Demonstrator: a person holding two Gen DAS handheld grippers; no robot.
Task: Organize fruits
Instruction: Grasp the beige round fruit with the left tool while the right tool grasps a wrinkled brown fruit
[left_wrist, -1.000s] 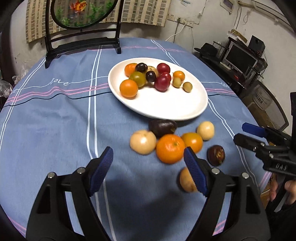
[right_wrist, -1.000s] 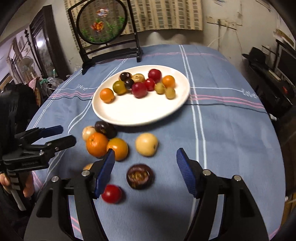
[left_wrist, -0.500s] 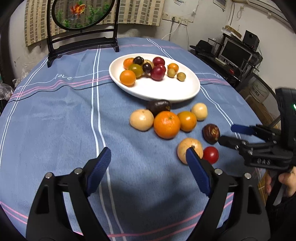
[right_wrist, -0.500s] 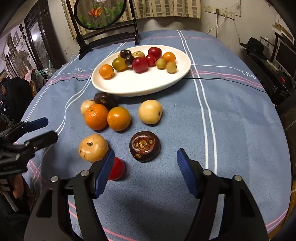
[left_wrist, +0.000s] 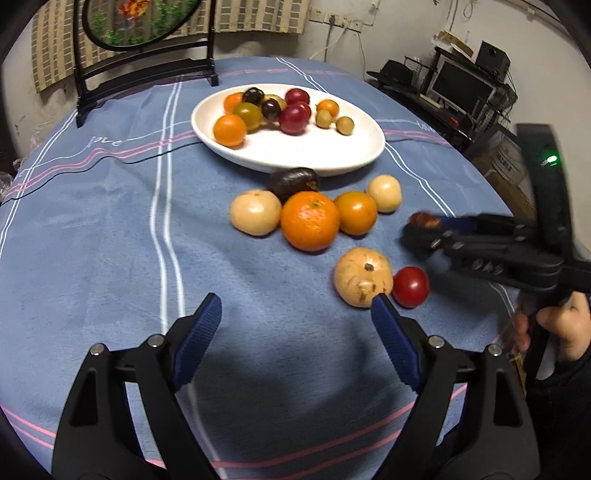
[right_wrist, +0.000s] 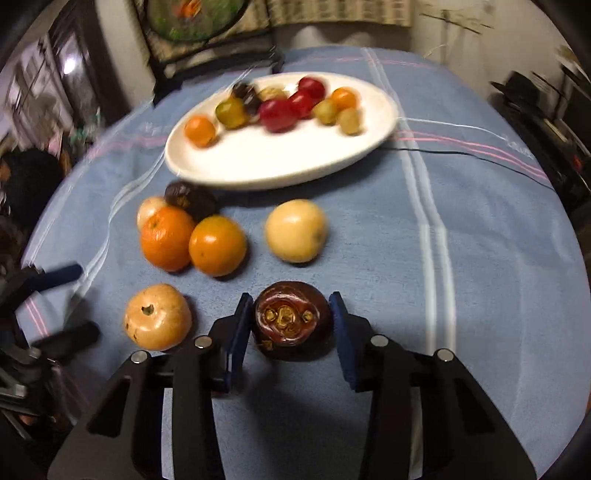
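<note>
My right gripper (right_wrist: 291, 325) is shut on a dark brown mangosteen (right_wrist: 292, 325) low over the blue cloth; it also shows in the left wrist view (left_wrist: 424, 225). My left gripper (left_wrist: 295, 317) is open and empty over bare cloth, its right pad beside a tan fruit (left_wrist: 363, 277) and a red tomato (left_wrist: 410, 286). A white plate (left_wrist: 314, 155) holds several small fruits. In front of it lie a large orange (left_wrist: 310, 220), a smaller orange (left_wrist: 355, 213), two pale fruits (left_wrist: 256, 212) and a dark mangosteen (left_wrist: 293, 181).
A black framed round screen (left_wrist: 144, 40) stands at the table's far edge. Shelves with a monitor (left_wrist: 461, 88) are off the table's right side. The table edge curves close on the right, near the hand holding the right gripper (left_wrist: 565, 332).
My right gripper has moved forward and closed around the dark brown mangosteen. My left gripper has stayed open and drawn back slightly.
</note>
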